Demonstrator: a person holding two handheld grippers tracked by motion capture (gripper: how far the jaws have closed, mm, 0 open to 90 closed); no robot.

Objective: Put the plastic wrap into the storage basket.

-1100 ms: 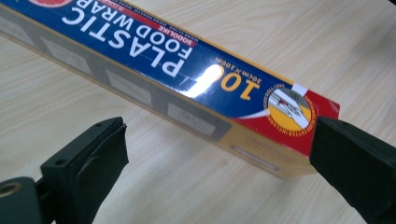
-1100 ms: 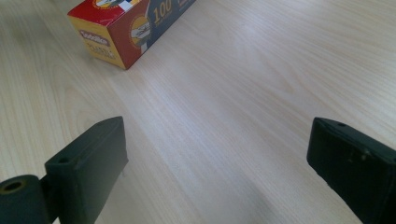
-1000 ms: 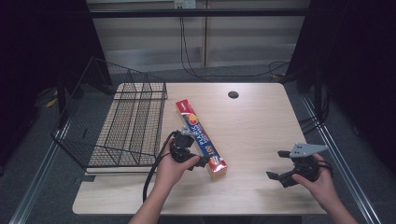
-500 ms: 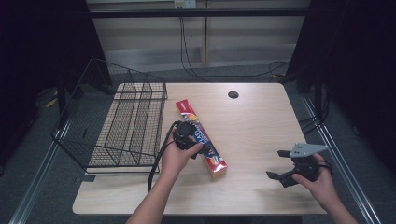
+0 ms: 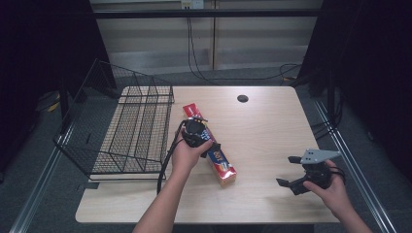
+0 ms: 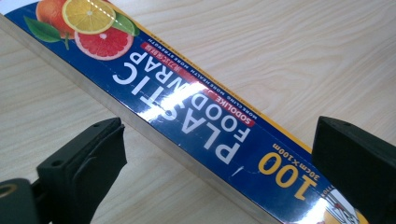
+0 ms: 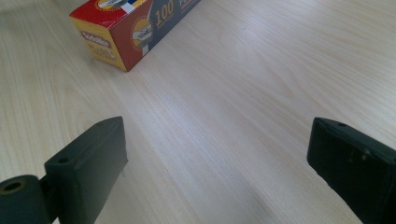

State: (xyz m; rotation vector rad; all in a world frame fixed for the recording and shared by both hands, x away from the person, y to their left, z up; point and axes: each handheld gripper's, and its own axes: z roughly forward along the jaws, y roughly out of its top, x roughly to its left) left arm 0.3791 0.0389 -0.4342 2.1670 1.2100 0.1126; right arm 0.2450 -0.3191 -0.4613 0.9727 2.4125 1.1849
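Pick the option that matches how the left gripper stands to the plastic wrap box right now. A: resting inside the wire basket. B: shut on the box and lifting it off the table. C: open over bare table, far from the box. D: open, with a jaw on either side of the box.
D: in the left gripper view the left gripper has its jaws spread apart, with the plastic wrap box lying on the table between them.

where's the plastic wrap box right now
In the high view the plastic wrap box lies flat and slanted on the table, just right of the wire basket. The open left gripper is over its middle; the right gripper is well apart.
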